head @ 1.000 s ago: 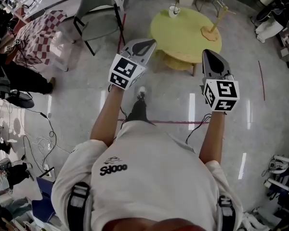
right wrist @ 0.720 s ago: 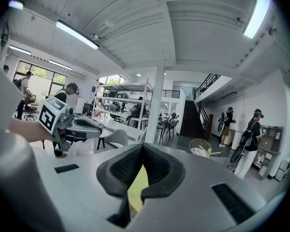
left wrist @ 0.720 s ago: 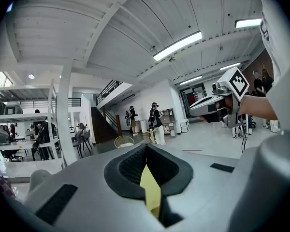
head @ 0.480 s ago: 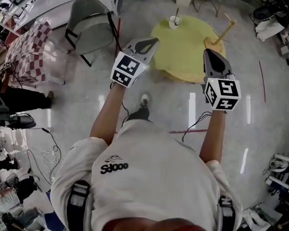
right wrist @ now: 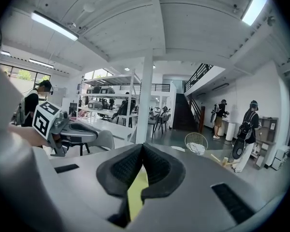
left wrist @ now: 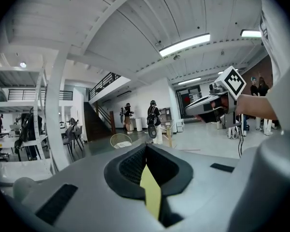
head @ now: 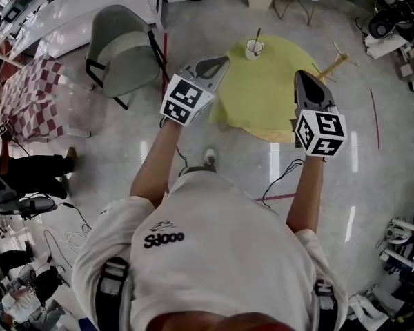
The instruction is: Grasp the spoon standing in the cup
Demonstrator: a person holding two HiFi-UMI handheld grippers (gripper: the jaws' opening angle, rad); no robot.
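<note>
Shiny floor [head: 214, 19] is seen round a yellow table [head: 265, 98]. A cup [head: 254, 48] is set near its far edge, the spoon [head: 257, 36] stood inside, handle up, leaned slightly right. Left gripper [head: 219, 61] and right gripper [head: 301, 76] are held shut, empty.

Both bare arms reach forward, side by side.
The left gripper [head: 219, 61] and right gripper [head: 301, 78] point ahead, each with its jaws pressed together.

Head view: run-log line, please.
spoon: standing in cup, untouched | cup: on table | left hand-held gripper: shut, empty | right hand-held gripper: shut, empty
</note>
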